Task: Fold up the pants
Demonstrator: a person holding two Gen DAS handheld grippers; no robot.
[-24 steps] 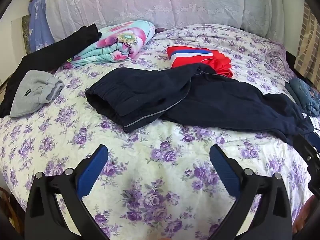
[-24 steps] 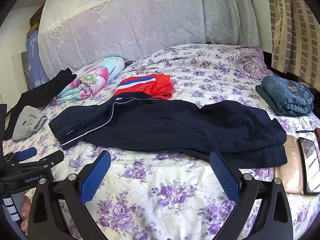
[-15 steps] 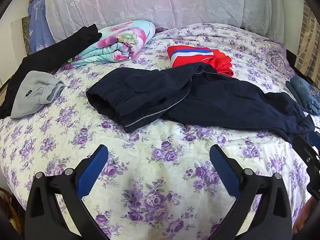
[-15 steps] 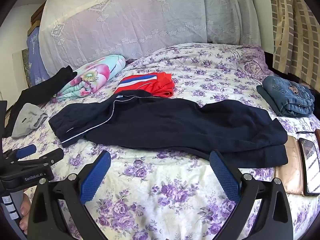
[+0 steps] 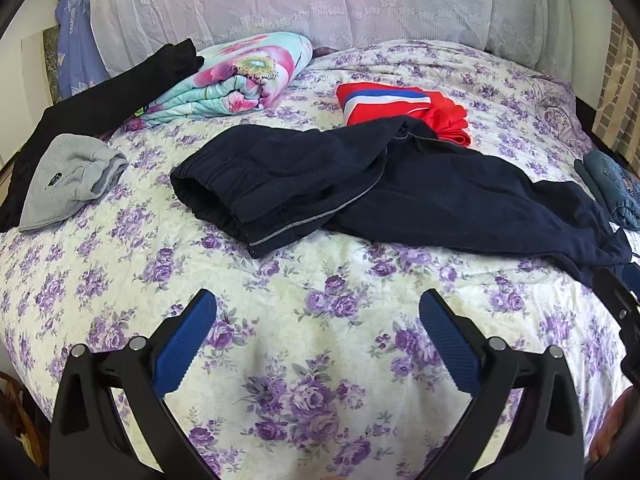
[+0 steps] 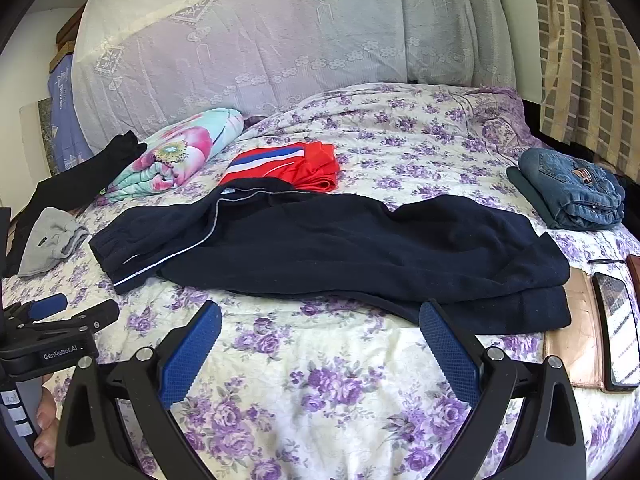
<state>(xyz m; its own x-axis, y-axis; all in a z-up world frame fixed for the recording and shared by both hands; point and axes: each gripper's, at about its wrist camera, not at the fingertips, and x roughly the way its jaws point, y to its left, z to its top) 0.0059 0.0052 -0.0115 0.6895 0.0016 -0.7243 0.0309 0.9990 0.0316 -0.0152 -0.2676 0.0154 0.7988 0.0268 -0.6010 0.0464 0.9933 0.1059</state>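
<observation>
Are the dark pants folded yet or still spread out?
Mostly spread: the dark pants lie lengthwise across the bed, legs stacked, not folded short.

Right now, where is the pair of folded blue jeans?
The folded blue jeans lie at the right edge of the floral bedspread in the right wrist view, just beyond the far end of the dark navy pants, near the curtain.

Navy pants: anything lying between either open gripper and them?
No. Only bare flowered bedspread separates the right gripper and left gripper from the navy pants; the phone sits off to the side.
</observation>
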